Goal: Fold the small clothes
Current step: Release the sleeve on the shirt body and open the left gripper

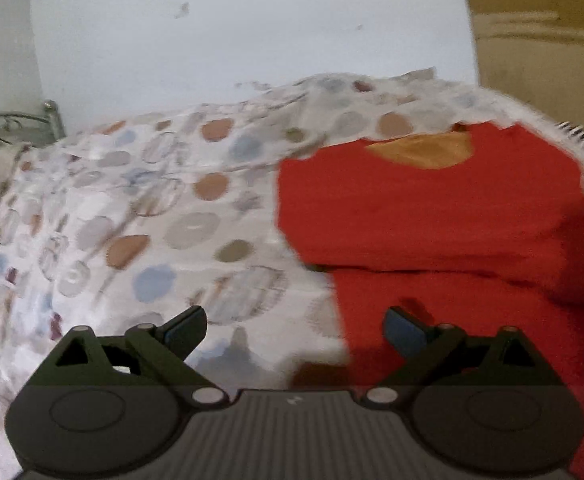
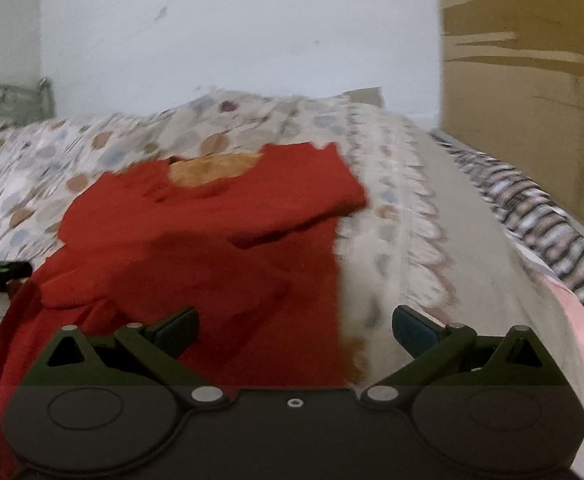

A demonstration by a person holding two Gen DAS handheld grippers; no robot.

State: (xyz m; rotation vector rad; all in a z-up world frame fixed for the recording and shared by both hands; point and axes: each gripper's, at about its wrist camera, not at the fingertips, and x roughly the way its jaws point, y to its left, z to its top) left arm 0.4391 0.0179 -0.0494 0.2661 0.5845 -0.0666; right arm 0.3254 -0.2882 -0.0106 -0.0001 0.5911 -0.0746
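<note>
A small red shirt (image 1: 432, 216) with an orange inside at its neck lies on the patterned bedspread (image 1: 140, 208), both sleeves folded in over its body. My left gripper (image 1: 296, 330) hovers open over the shirt's lower left edge, nothing between its fingers. In the right wrist view the same red shirt (image 2: 196, 248) fills the left half. My right gripper (image 2: 294, 330) stands open above the shirt's lower right edge, empty. The left gripper's fingers (image 2: 0, 270) poke in at the far left of the right wrist view.
The bedspread (image 2: 404, 216) covers a bed against a white wall (image 1: 252, 32). A metal bed frame (image 1: 24, 120) shows at the back left. A striped cloth (image 2: 540, 216) and a pink cloth (image 2: 580, 332) lie along the right edge, beside a brown cardboard surface (image 2: 532, 60).
</note>
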